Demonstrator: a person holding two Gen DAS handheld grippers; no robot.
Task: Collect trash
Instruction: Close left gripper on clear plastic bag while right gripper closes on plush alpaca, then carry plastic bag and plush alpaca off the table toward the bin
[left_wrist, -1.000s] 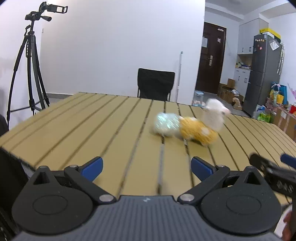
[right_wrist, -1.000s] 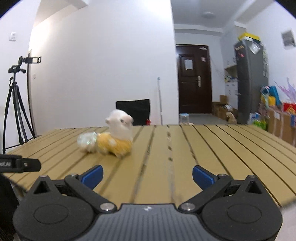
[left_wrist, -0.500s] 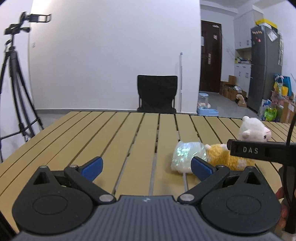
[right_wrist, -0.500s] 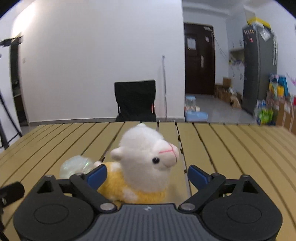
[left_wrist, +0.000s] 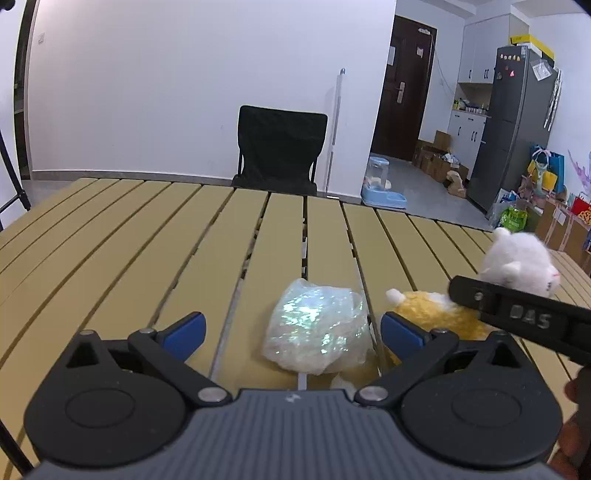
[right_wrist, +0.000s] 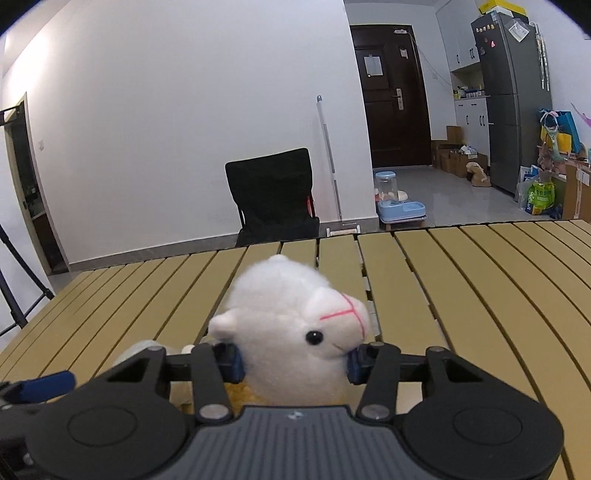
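Right gripper (right_wrist: 293, 360) is closing on the plush toy (right_wrist: 291, 332); left gripper (left_wrist: 291, 328), wide, is approaching the plastic wad (left_wrist: 317, 330), needing centring.

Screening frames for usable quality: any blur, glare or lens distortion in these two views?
Left wrist view: sharp, no motion blur; iridescent glare on the crumpled plastic bag; fisheye bends the slatted table edges.
Right wrist view: sharp; even indoor light; the plush alpaca fills the near field between the right claw pads; walls and door frame bow outward, dark vignette in the corners.
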